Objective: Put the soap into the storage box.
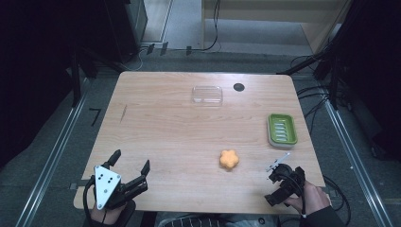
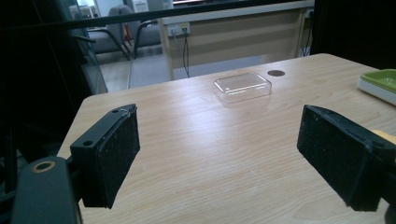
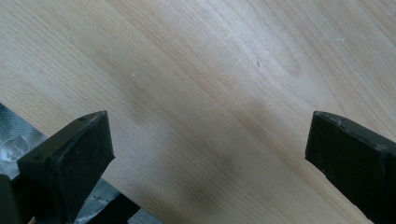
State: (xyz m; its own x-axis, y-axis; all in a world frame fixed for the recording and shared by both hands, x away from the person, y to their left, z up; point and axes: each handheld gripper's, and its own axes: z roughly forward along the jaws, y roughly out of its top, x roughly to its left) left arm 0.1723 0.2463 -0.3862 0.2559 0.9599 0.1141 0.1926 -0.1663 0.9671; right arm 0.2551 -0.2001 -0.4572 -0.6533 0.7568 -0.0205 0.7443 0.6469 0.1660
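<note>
Orange soap (image 1: 229, 159): loose on table (image 1: 179, 132), between my grippers; right gripper (image 1: 282, 182) nearest, left gripper (image 1: 131, 166) too, both spread wide, empty. Risk: slick lobed shape squirts from pads, skids off near edge

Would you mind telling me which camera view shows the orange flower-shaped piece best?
The high view: the orange flower-shaped piece lies whole and unobstructed on the table, nearer the right gripper. In the left gripper view just an orange sliver peeks from behind one jaw.

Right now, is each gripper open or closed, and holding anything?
Left gripper: open, holding nothing.
Right gripper: open, holding nothing.
</note>
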